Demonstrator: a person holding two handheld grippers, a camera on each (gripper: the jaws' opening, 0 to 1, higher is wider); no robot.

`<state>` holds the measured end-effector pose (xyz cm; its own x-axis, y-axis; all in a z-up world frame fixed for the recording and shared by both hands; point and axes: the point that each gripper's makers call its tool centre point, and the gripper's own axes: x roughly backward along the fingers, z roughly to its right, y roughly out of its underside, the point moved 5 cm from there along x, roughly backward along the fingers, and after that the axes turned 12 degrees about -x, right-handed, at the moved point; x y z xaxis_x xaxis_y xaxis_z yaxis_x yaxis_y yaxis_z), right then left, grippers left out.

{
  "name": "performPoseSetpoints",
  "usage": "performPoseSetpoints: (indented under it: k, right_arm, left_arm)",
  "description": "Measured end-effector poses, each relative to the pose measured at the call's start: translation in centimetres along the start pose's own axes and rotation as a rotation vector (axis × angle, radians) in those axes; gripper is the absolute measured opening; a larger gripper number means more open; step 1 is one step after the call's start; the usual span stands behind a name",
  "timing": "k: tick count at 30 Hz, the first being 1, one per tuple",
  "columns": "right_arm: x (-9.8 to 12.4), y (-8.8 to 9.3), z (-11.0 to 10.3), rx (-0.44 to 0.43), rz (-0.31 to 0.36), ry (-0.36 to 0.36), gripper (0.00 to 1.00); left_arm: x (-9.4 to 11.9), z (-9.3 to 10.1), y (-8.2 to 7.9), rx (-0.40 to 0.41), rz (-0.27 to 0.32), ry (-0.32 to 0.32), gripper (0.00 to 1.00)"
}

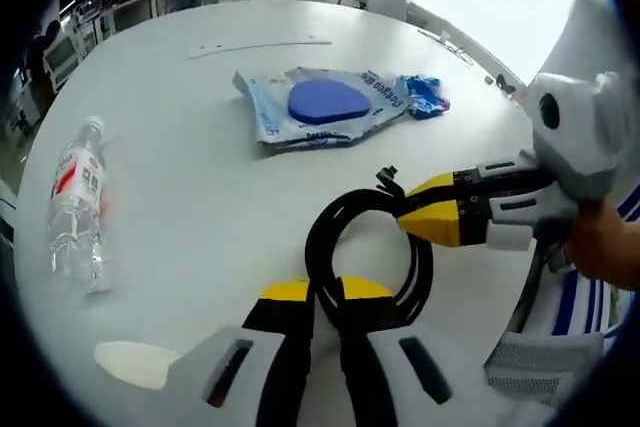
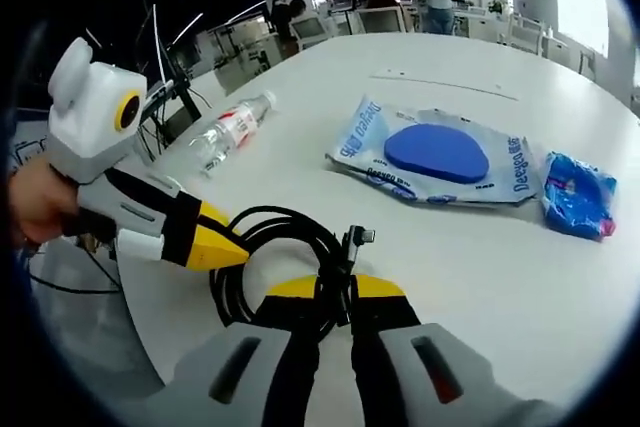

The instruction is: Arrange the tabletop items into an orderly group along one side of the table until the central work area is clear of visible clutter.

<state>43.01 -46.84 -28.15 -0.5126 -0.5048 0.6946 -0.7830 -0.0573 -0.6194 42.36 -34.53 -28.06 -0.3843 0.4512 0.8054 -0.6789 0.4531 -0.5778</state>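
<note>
Left gripper view: bottle (image 1: 78,202) lies far left; left hand-held gripper (image 1: 327,299) and right hand-held gripper (image 1: 432,213) both clench the coiled black cable (image 1: 365,257), probably keeping the coil together; blue packet (image 1: 325,105) lies beyond on the surface (image 1: 200,197).

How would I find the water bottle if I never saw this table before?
Start at the big white table and go to its edge, away from the blue packet in the middle. There, the water bottle lies on its side, alone. It is the one see-through thing, with a red and white label; the coiled cable is black.
</note>
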Motion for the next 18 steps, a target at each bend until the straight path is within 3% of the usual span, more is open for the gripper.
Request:
performPoseSetpoints:
  k: [18]
  right_arm:
    - [3.3,-1.6,1.4,-0.016,0.063,0.022,0.08]
  left_arm:
    - [0.7,1.9,-3.2,-0.048,0.046,0.03,0.05]
